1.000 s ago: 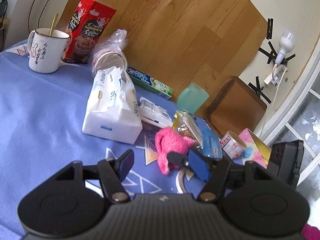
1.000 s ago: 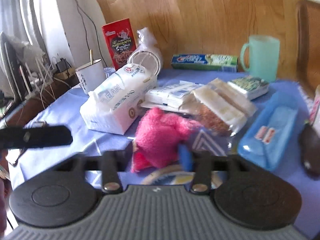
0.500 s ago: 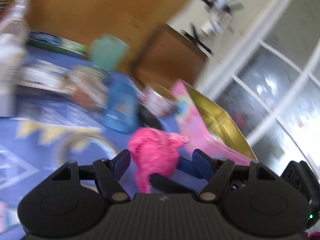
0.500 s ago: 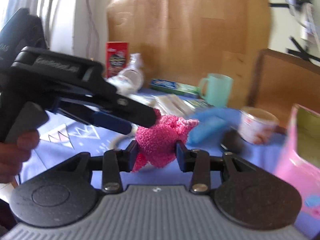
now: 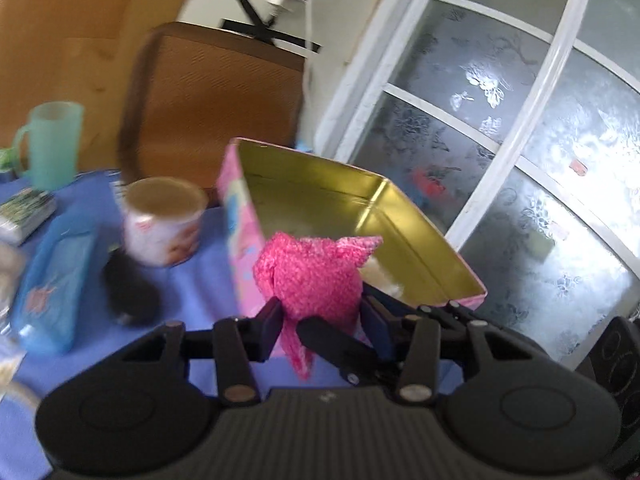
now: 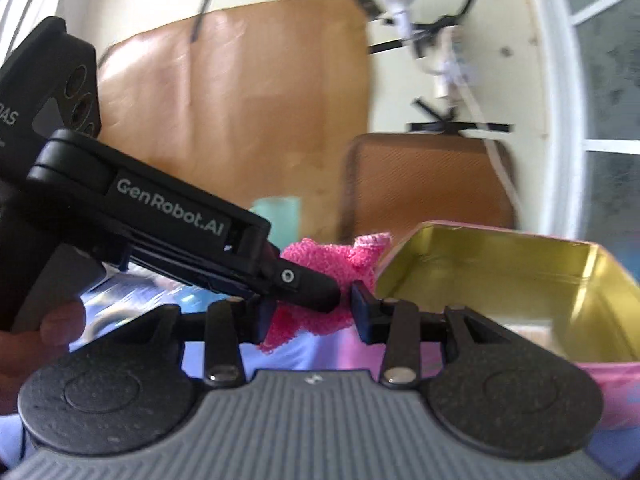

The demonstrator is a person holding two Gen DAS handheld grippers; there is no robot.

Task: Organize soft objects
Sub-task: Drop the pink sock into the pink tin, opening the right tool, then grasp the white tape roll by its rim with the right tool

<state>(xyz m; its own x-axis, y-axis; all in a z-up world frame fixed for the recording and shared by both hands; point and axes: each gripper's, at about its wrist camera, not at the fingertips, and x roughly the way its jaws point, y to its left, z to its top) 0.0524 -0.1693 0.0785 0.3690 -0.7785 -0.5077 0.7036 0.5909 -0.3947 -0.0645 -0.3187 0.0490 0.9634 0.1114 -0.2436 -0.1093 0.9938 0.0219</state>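
Fuzzy hot-pink knitted cloth [image 5: 310,276], bunched with one pointed corner up, was clamped between both left gripper [image 5: 322,318] and, seemingly, right gripper [image 6: 312,312], just before the open gold-lined pink tin [image 5: 416,240].

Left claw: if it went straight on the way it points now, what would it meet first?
The left claw is shut on the pink fluffy cloth. Straight ahead lies the open pink tin box with its gold inside, so the near rim or wall would likely come first; depth is hard to judge.
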